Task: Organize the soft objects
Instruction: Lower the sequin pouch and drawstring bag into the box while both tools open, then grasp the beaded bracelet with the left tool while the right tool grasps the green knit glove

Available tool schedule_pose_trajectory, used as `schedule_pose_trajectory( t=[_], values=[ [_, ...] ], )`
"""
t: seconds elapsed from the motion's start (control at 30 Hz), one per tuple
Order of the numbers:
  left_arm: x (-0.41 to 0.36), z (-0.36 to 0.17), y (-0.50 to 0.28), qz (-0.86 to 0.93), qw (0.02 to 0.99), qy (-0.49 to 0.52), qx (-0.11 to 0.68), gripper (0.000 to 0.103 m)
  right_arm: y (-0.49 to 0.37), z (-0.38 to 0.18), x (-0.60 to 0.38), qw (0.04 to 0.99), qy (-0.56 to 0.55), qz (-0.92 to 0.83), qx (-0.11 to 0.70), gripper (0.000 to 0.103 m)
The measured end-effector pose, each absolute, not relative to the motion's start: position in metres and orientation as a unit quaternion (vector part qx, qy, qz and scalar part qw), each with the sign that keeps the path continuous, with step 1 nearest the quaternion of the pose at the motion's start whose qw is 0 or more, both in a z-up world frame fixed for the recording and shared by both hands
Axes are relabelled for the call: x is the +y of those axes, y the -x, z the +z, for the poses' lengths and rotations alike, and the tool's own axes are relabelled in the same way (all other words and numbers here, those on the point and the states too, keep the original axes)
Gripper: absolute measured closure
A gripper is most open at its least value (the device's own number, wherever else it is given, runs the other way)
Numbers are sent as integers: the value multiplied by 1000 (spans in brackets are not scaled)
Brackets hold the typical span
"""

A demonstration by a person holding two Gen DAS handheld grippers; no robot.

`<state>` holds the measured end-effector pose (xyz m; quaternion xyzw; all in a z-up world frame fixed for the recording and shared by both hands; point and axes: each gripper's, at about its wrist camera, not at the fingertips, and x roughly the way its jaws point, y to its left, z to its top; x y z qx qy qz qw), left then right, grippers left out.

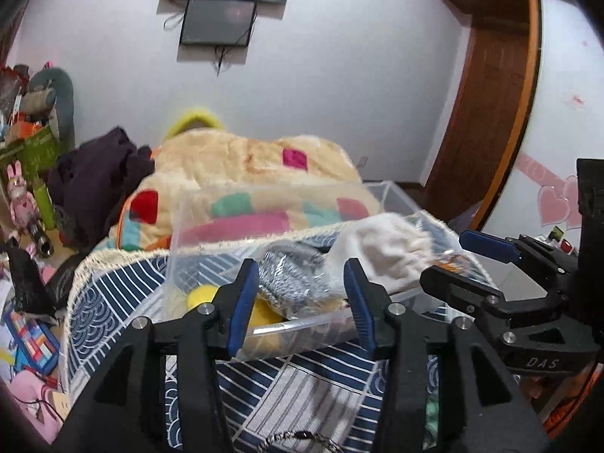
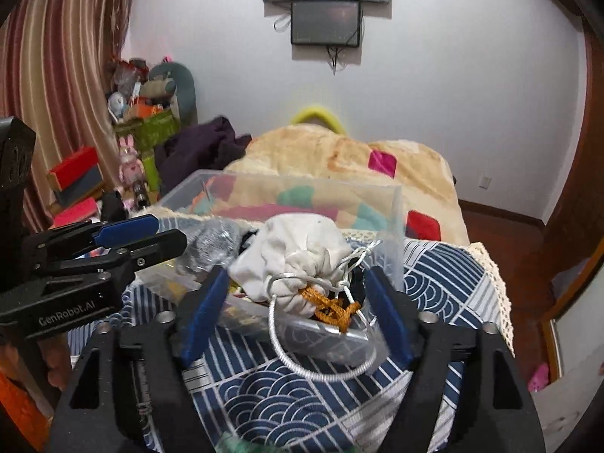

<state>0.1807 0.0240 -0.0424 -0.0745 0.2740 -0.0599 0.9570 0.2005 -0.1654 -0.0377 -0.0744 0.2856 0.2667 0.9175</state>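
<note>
A clear plastic bin (image 1: 211,226) (image 2: 287,188) stands on a blue-and-white patterned cloth (image 1: 287,385) (image 2: 287,407). It holds a white drawstring pouch (image 2: 298,260) (image 1: 385,253), a grey knit item (image 1: 287,279), something yellow (image 1: 264,313) and an orange tassel (image 2: 332,305). The pouch's cord (image 2: 302,366) hangs over the bin's near rim. My left gripper (image 1: 302,302) is open at the bin's near wall. My right gripper (image 2: 294,309) is open, its fingers on either side of the pouch, apart from it. Each gripper shows in the other's view (image 1: 472,264) (image 2: 147,234).
A cream blanket with coloured patches (image 1: 241,173) (image 2: 339,166) and a dark purple garment (image 1: 98,181) (image 2: 204,147) lie behind the bin. Shelves of toys and boxes (image 2: 143,113) stand left by a striped curtain (image 2: 64,75). A wooden door frame (image 1: 487,113) is right.
</note>
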Motion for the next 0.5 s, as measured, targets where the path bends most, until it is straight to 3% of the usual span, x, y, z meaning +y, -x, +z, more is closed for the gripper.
schedule_pose_trajectory(
  t=[0.07,0.27,0.4,0.5],
  values=[
    [22,-34,-168,-58,962,70,259,43,-190,-31,-170,922,72,268,271,24],
    [24,-20,-130,-62,967,62,239,27,-159,-20,-185,930,69,268,242,17],
    [24,-30,-111,-59,963,54,257,24,-149,-27,-191,929,72,270,244,9],
    [26,-46,-104,-55,958,51,278,24,-145,-37,-194,926,87,265,255,8]
  ],
)
